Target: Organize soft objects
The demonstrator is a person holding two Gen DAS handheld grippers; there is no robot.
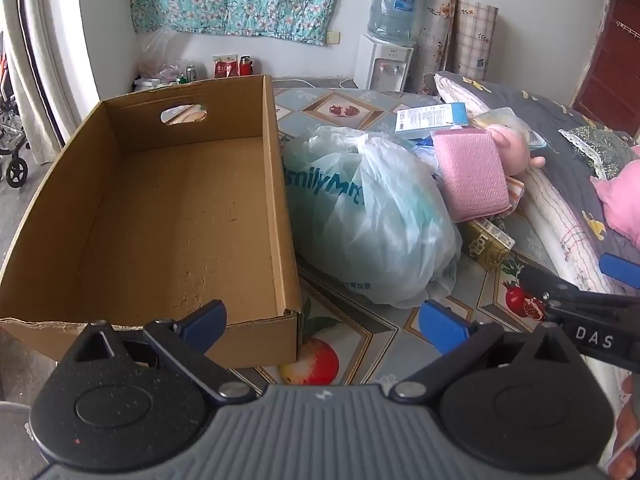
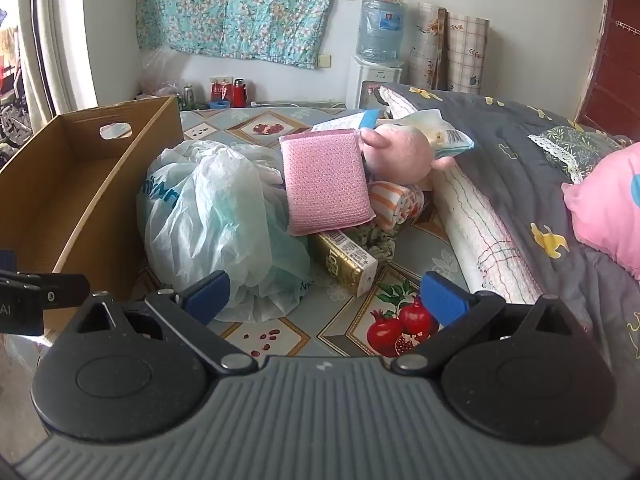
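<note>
Left wrist view: the left gripper has its jaws spread wide with nothing between them, and it hovers over the near right corner of a cardboard box. The box is open-topped and bare inside, with an oval handle hole in its far wall. It sits on a mat printed with fruit. Just right of the box, touching its side wall, lies a knotted white plastic bag with blue lettering. Behind and to the right of the bag is a heap: a pink cloth leans on top, a pink plush toy sits beside it, and a gold carton lies on the mat under the cloth's lower edge. A blue-and-white packet lies at the far side of the heap.

Right wrist view: the right gripper is likewise fully open and holds nothing, hanging over the mat near the bag and the carton. A striped rolled cloth shows under the toy. To the right, a grey quilt covers the bed, with a pink pillow on it. A water dispenser stands by the far wall.
</note>
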